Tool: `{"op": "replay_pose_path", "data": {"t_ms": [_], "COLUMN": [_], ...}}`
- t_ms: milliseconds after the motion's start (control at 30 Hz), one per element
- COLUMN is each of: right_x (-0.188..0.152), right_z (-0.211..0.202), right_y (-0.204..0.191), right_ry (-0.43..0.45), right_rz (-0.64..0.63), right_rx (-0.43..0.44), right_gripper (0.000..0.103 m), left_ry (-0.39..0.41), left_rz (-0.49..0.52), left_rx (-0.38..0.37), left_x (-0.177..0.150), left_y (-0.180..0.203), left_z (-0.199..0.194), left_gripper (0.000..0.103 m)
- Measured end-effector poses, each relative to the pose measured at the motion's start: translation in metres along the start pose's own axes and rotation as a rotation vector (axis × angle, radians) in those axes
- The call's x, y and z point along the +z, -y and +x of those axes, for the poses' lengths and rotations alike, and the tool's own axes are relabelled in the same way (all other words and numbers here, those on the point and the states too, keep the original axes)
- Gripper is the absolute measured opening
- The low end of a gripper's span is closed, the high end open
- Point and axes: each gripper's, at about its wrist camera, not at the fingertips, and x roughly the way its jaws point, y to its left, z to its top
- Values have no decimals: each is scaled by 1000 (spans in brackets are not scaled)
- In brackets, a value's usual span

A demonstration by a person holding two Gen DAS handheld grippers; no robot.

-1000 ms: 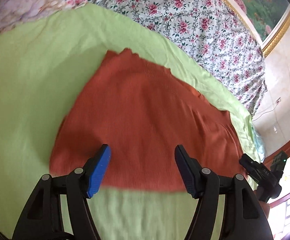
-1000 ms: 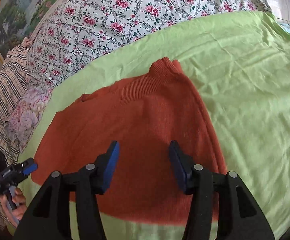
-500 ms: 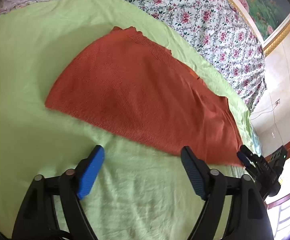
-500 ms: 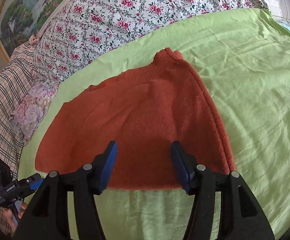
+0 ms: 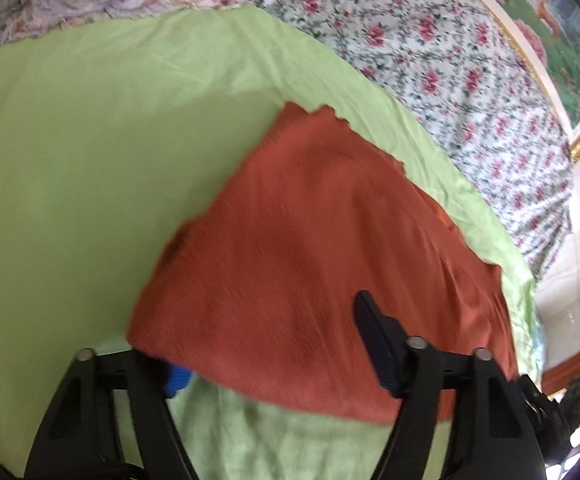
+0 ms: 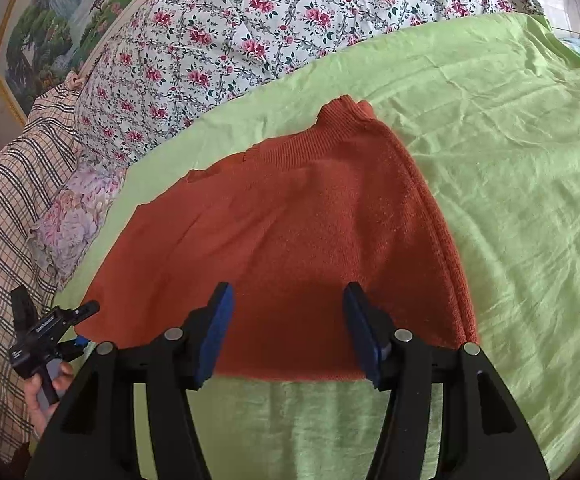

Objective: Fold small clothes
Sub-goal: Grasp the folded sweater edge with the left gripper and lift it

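A rust-orange knitted sweater (image 5: 322, 248) lies folded flat on a light green sheet (image 5: 90, 152). My left gripper (image 5: 278, 356) is open at the sweater's near left corner. Its left blue pad (image 5: 176, 378) is partly hidden under the lifted hem, and its right finger (image 5: 378, 340) is above the cloth. In the right wrist view the sweater (image 6: 290, 232) lies with its ribbed collar (image 6: 342, 114) at the far end. My right gripper (image 6: 288, 336) is open over the near hem. The left gripper (image 6: 82, 328) shows there at the sweater's left corner.
A floral quilt (image 6: 250, 32) lies behind the green sheet (image 6: 510, 160). A plaid cloth (image 6: 14, 208) and a pale floral pillow (image 6: 70, 216) are at the left. A framed picture (image 6: 58, 12) hangs behind. The bed's right edge and pale floor (image 5: 578, 248) show in the left wrist view.
My left gripper has moved forward to the sweater's near left corner, and its left pad has slid under the hem. My right gripper has moved slightly forward over the near hem.
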Motion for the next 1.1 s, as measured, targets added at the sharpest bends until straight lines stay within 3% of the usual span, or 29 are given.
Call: {"op": "replay_pose_path", "data": {"t_ms": [33,100,133,200,333,500,600,733,1000,1067,1100], "right_x": [2,7,12,21,41,70,81,89,107,107,106], "right_z": [0,1,1,2,9,32,56,100,176,194,200], "right_y": [0,0,1,2,5,5,-1,-11,-58,-78,-86], "right_ry": [-4,-9,-9,-13,-38,-133,-211,-312,-429,-466,-475], "right_rz": [3,7,8,15,27,61,79,96,52,17,-10], "right_rx": [6,22,27,44,101,243,330,400,423,408,401], "right_gripper": [59,59,59,59,59,59,70,75,75,69,53], "left_ry": [11,20,28,54,96,83,42,-6,27,34,36], "left_rz": [7,32,58,120,265,477,555,607,675,692,702], "left_rx": [10,20,20,20,-20,-81,-102,-76,-28,-18,-13], "left_x": [4,8,10,12,6,-28,-54,-79,-89,-91,-92], "left_y": [3,10,18,39,95,172,199,212,217,218,220], "left_z": [1,2,1,-3,-11,2,24,54,47,44,43], "left_gripper": [43,23,16,11,10,10,10,9,9,9,9]}}
